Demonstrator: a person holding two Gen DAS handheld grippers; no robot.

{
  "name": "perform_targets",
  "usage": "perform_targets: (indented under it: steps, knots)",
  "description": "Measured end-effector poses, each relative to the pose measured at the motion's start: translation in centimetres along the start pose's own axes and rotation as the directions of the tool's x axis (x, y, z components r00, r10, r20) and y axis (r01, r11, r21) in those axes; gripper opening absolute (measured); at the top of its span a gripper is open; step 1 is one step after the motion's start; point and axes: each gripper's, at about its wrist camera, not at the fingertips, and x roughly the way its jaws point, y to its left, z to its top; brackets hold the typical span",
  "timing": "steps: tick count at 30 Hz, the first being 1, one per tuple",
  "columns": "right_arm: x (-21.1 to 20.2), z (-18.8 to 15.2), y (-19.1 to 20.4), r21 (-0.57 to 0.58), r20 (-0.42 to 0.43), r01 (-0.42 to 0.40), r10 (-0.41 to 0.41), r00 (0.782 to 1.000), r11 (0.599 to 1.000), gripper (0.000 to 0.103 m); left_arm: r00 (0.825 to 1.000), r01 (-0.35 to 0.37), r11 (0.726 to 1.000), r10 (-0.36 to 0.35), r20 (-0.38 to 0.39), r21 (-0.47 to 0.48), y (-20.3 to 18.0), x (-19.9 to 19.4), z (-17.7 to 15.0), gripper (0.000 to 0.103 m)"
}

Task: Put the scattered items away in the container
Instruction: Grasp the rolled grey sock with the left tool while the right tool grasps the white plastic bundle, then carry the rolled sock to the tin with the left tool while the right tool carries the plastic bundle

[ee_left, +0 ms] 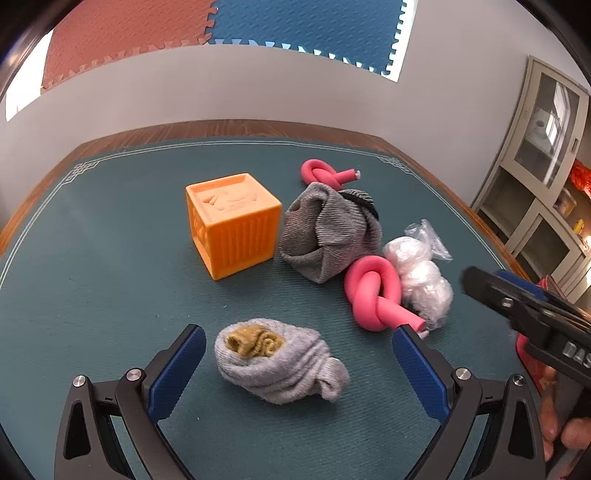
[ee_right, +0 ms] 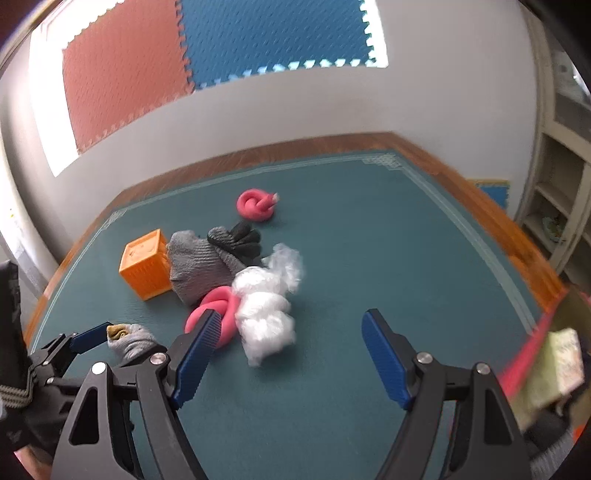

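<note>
1. The left gripper [ee_left: 299,354] is hanging with its blue-padded fingers spread wide, one on each side of a rolled grey sock [ee_left: 280,363] with a mustard-yellow core; the pads are not touching it
2. The rolled grey sock is lying on the teal table mat [ee_left: 110,280], at 6 o'clock from the orange cube
3. The orange cube [ee_left: 232,223] is sitting near the mat's middle, an embossed figure on its top face and ribbed sides
4. A bundled grey knit cloth [ee_left: 328,232] is lying just beside the cube at its 3 o'clock, with a darker ribbed piece tucked at its far edge
5. A knotted pink foam tube [ee_left: 373,291] is lying at 5 o'clock from the cloth, touching a clear plastic bag of white balls [ee_left: 421,280] at its 3 o'clock
6. A second knotted pink foam tube [ee_left: 325,173] is lying at 12 o'clock from the cloth, near the mat's far edge
7. The right gripper [ee_right: 288,352] is holding its fingers wide apart with nothing between them, over bare mat at 5 o'clock from the bag; the view is blurred
8. In the right wrist view a red-rimmed container [ee_right: 532,350] is showing at 3 o'clock, off the mat's corner, too blurred to tell its contents
9. Red and blue foam tiles [ee_left: 229,26] are covering the window behind the table
</note>
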Motion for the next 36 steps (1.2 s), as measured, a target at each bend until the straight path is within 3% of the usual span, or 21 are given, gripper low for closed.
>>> perform_targets:
  steps: [5,8,12,14,20,28,36]
  knots:
    - [3.2,0.1,-0.1,0.024,-0.070,-0.059,0.061,0.996,0.998,0.082,0.999,0.040,0.999,-0.041,-0.020,-0.028,0.8,0.5,0.3,0.101]
    - [4.4,-0.3,0.0,0.019,-0.098,-0.056,0.057,0.994,0.998,0.077,0.998,0.049,0.998,-0.051,-0.045,-0.041,1.2,0.9,0.5,0.085]
    - [4.9,-0.7,-0.1,0.009,-0.098,-0.026,0.027,0.995,1.000,0.044,0.998,0.043,0.997,-0.046,-0.040,-0.056,1.4,0.9,0.8,0.070]
    - [4.7,-0.8,-0.4,0.016,-0.095,-0.027,0.029,0.995,1.000,0.038,0.998,0.046,0.997,-0.048,-0.036,-0.057,1.5,0.8,0.8,0.059]
    - [3.5,-1.2,-0.5,0.024,-0.064,-0.033,0.034,0.997,0.999,0.033,0.998,0.056,0.998,-0.055,0.023,-0.036,1.3,0.2,0.6,0.058]
    - [-0.6,-1.2,0.5,0.012,0.077,-0.050,0.048,0.996,0.999,0.032,0.987,0.096,0.995,-0.096,0.128,0.006,-0.1,-2.9,1.3,0.058]
    - [-4.5,-1.9,1.3,0.013,0.181,-0.043,0.039,0.983,0.999,0.032,0.979,0.125,0.991,-0.130,0.156,0.041,-1.6,-4.4,1.0,0.058]
